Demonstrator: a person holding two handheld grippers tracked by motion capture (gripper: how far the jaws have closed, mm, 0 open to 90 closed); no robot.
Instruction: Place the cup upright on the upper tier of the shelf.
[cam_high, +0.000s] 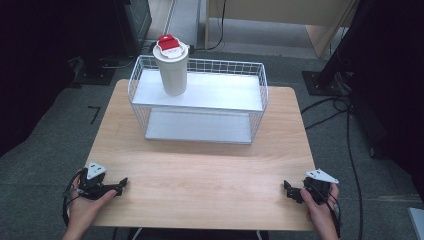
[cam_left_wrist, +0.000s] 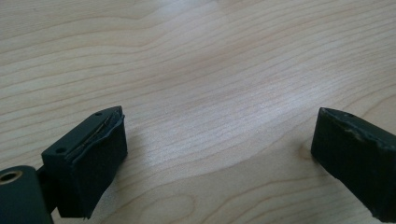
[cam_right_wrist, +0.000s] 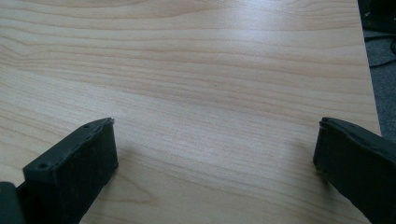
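High view shows a white cup (cam_high: 171, 71) with a red-and-white lid standing upright on the upper shelf of a wire basket (cam_high: 260, 95), toward that basket's left end. Both tongs rest on the table (cam_high: 200, 175) well short of the basket: the left tongs (cam_high: 116, 188) off its near-left corner, the right tongs (cam_high: 291, 191) off its near-right, each with jaws spread wide and holding nothing. Reaching over the basket's rim looks risky: a jaw catching the wire could jolt the basket, and a high grip could tip the tall cup.
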